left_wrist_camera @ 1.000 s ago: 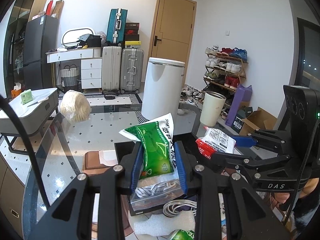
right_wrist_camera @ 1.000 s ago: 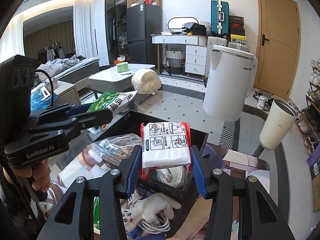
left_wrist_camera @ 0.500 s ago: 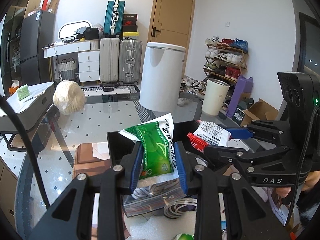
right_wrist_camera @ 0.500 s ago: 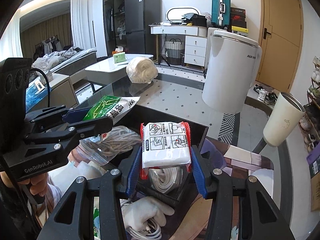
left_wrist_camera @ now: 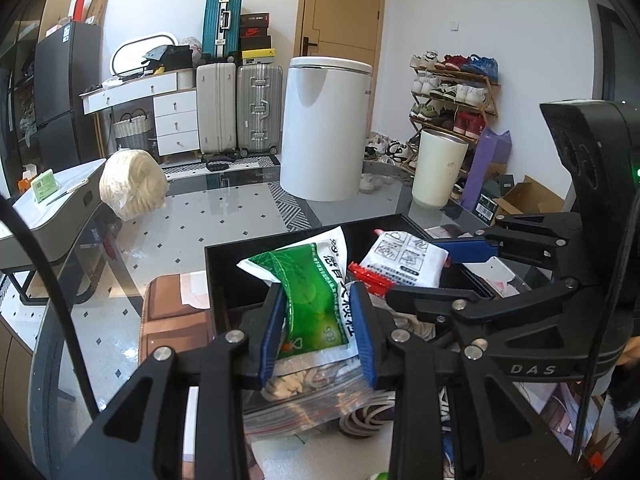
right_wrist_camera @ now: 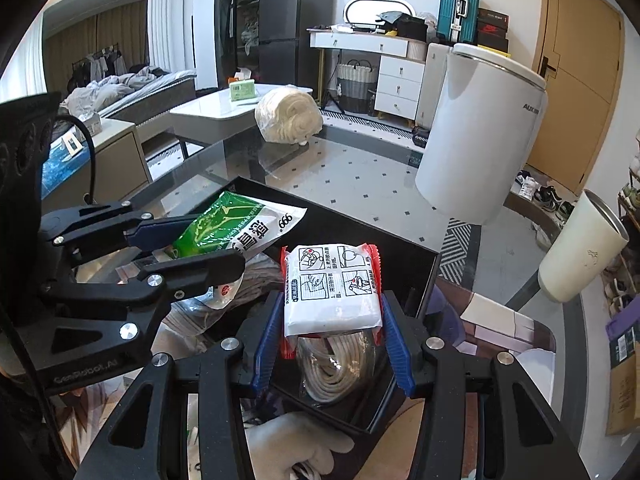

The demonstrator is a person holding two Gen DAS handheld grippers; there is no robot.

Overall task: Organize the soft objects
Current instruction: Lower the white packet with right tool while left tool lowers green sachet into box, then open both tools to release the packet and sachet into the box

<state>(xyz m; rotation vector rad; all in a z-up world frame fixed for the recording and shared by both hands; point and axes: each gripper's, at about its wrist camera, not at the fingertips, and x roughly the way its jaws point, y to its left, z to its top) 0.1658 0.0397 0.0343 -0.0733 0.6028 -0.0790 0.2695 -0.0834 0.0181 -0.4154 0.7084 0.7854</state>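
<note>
Left wrist view: my left hand-held gripper (left_wrist_camera: 318, 330) is clamped on a green packet (left_wrist_camera: 310, 292), lower centre, above the black tray (left_wrist_camera: 224, 264) on the glass bench (left_wrist_camera: 192, 240). My right hand-held gripper (left_wrist_camera: 424, 268) shows at right.

Right wrist view: my right hand-held gripper (right_wrist_camera: 332, 342) is clamped on a white packet with red ends (right_wrist_camera: 332, 290), centre frame, over the tray holding a coiled white cable (right_wrist_camera: 332, 364).

bright, sharp, fisheye-warped edges
</note>
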